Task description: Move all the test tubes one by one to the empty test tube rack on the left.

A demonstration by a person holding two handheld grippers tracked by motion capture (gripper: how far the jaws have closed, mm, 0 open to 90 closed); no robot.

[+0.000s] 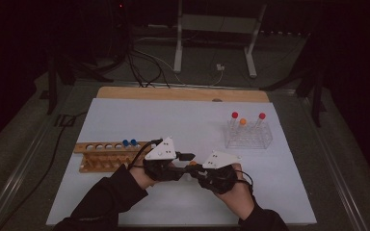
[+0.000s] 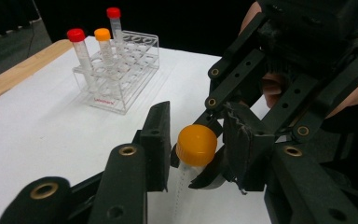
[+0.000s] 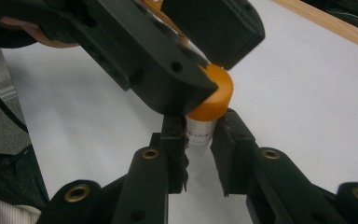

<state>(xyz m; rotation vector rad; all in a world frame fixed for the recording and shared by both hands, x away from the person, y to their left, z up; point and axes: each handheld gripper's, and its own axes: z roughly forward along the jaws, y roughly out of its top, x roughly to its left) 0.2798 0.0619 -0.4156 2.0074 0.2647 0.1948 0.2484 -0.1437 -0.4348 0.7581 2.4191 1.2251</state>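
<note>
A slim clear plastic tube with an orange screw cap is held between the two tools just above the white worktop, at about six o'clock of its surface in the high view. It is judged to be light, stiff and smooth-walled, so a slippery body and a crack under a hard squeeze are to be expected; the ribbed cap offers the better friction. The body is best taken just below the cap, and the cap itself across its full width.

The right tool is clenched on the tube's clear body, its jaws pressed against both sides right under the cap. The left tool is set around the orange cap, with one jaw at nine o'clock of it and the other at three o'clock; whether the pads actually bite on the cap cannot be told. Both tools are pointed inward at each other, tips meeting, with the forearms brought in from six o'clock.

A clear plastic rack with three capped tubes stands at two o'clock, and a wooden rack with two blue-capped tubes lies at nine o'clock.
</note>
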